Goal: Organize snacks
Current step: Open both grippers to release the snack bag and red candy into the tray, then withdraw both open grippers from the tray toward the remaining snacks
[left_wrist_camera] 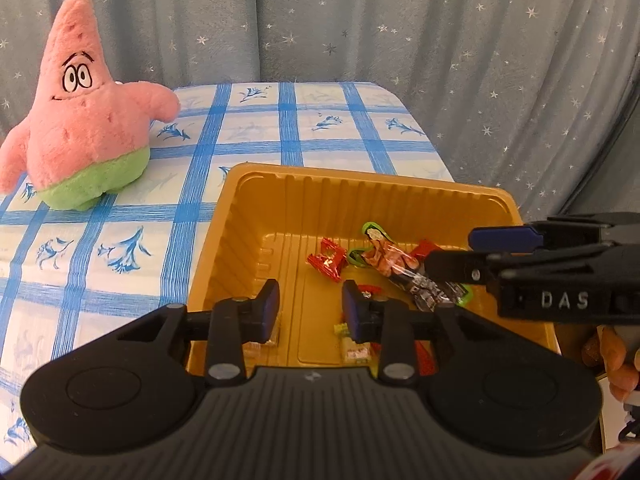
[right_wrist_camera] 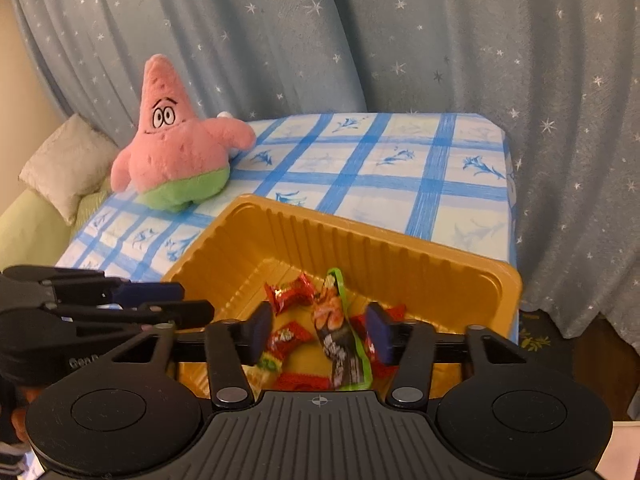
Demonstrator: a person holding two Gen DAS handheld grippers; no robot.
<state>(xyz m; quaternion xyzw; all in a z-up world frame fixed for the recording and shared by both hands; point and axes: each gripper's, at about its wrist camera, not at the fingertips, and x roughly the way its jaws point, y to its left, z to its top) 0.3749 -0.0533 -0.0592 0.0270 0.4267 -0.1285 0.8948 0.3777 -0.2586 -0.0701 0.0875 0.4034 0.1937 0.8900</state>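
Both tongs parted, empty, above tray [right_wrist_camera: 256, 236]: left tongs [left_wrist_camera: 310, 308] narrow, right tongs [right_wrist_camera: 320, 334] wider. Lift clear; avoid green packet [right_wrist_camera: 340, 344] at 12 o'clock.

Ahead of the tongs: a table [right_wrist_camera: 400, 184] under a white cloth crossed with blue checks and printed with small blue flowers. Directly on it, just beyond the fingertips, sits a gold ribbed plastic tray [right_wrist_camera: 360, 236]. Farther off and to the left of the tongs stands a pink star-shaped plush toy [left_wrist_camera: 84, 120] with green shorts, upright.
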